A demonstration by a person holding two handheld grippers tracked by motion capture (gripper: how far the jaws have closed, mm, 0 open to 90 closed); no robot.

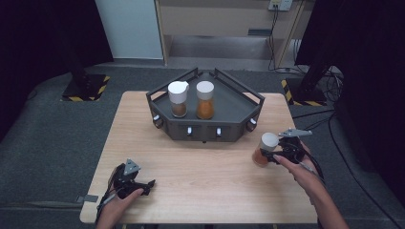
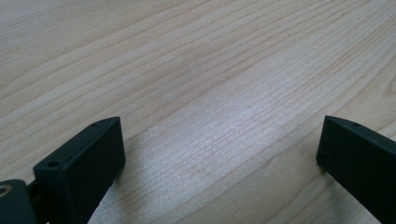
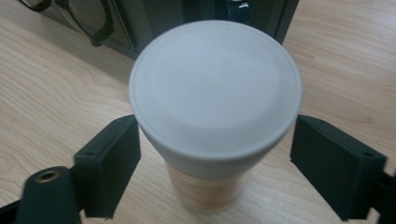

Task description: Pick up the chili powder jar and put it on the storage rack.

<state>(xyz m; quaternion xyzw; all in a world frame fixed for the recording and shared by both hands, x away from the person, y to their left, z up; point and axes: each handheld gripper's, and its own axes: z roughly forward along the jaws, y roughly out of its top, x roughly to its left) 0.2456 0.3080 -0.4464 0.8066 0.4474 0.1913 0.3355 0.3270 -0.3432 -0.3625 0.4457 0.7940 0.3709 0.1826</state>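
Right tongs (image 3: 215, 154) straddled, pads not yet pressing, the white-capped clear jar of orange powder (image 3: 212, 112) standing on the pale wooden tabletop (image 1: 200, 167) beside the dark angular tray (image 1: 205, 121), seemingly for lifting; left tongs (image 2: 219, 149) rested released, idle.

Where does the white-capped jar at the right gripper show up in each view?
High view: the jar stands at the table's right edge, at the right gripper.
Right gripper view: the jar is centre frame, between the jaws.
Left gripper view: bare tabletop, no jar.
Shared landmark: the dark tray, behind the jar.
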